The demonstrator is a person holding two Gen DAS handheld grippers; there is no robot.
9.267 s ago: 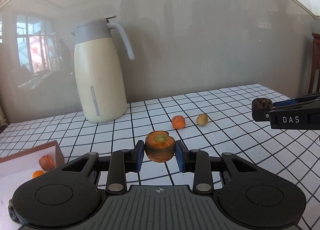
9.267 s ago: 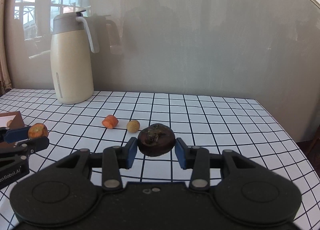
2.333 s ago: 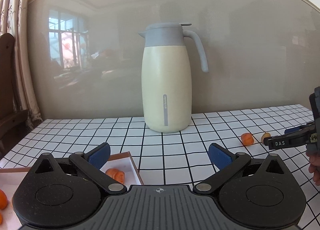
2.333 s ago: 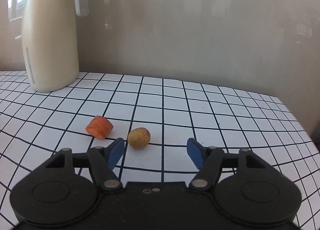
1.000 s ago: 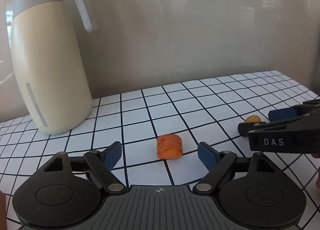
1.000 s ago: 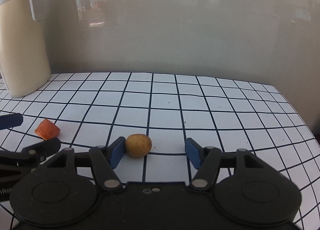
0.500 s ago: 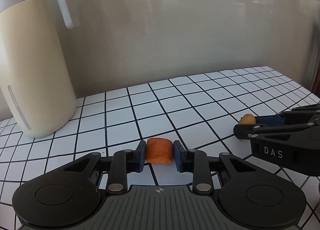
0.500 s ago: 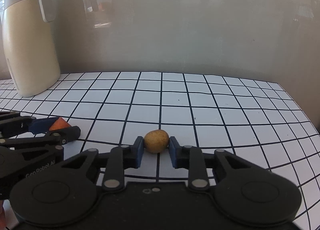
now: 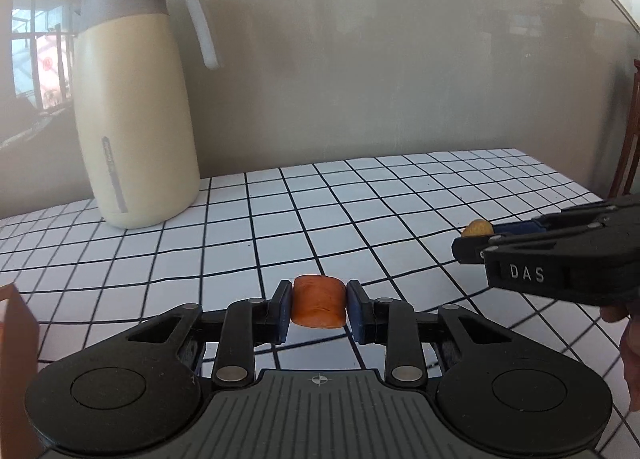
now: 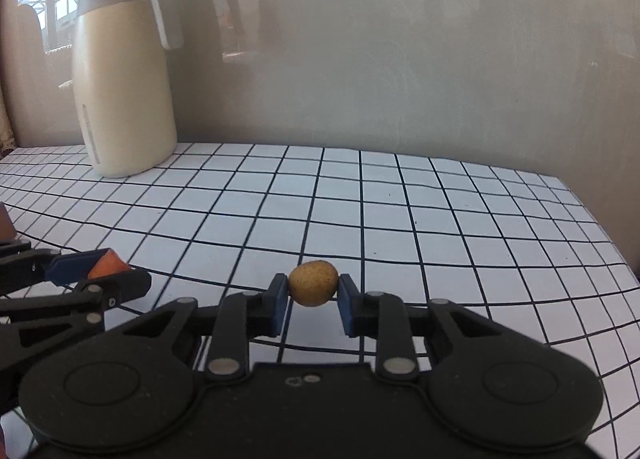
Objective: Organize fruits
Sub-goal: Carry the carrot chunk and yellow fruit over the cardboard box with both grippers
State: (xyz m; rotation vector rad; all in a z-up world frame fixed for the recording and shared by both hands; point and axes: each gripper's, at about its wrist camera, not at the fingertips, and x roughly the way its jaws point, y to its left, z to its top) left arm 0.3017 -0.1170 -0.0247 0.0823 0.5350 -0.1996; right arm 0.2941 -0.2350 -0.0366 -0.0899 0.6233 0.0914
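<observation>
The left tool [image 9: 319, 306] clamps a stubby orange carrot chunk [image 9: 319, 301]; the right tool [image 10: 313, 297] pinches a small yellow-brown round fruit [image 10: 313, 288], half hidden in the left view. Open white gridded tabletop [image 10: 400, 211] lies ahead.

soft daylight, hazy reflections on wall [image 9: 400, 79], fisheye-curved edges

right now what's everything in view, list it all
carrot piece: 1, orange, between the left gripper's pads
small fruit: 1, yellow-brown, between the right gripper's pads
jug: 1, cream with grey lid and handle, upright at the table's back left
table: 1, white with black grid
box: 1, brown, only an edge shows at far left
left gripper: 1, black, blue pads, shut
right gripper: 1, black, blue pads, shut
</observation>
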